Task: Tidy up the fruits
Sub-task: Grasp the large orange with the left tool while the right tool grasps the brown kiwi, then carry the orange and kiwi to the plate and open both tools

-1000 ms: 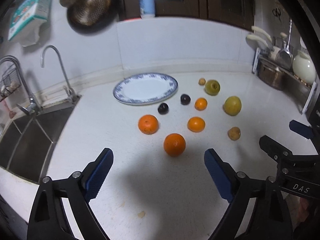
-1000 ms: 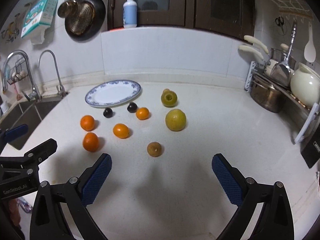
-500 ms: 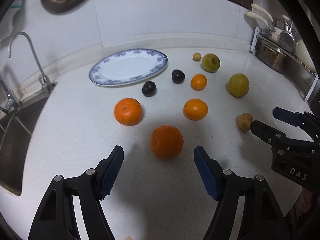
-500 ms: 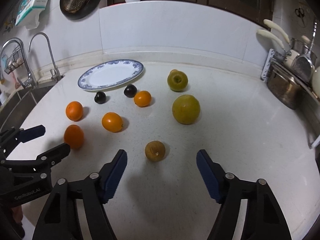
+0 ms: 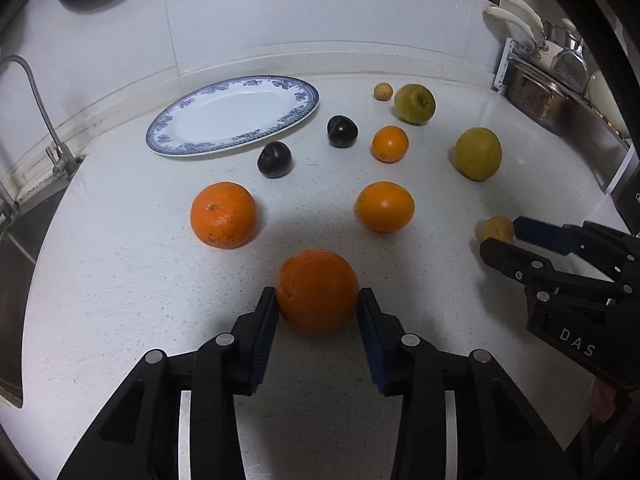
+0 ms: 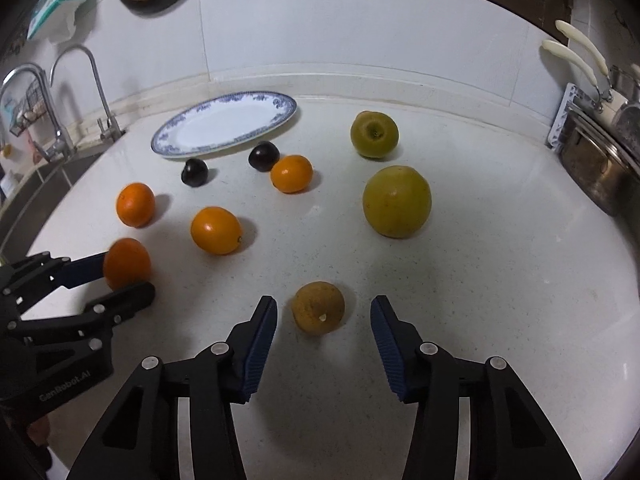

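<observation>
Right wrist view shows brown fruit (image 6: 318, 307) unclamped.

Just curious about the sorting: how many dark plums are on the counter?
2. One dark plum lies just in front of the plate; the other plum sits to its right, beside a small orange. None looks hidden.

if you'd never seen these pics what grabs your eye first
The big orange up front, pinched between the left gripper pads. Beside it, the right gripper straddles a small brown fruit without touching it. Behind, an empty blue-rimmed plate waits among scattered fruit.
</observation>
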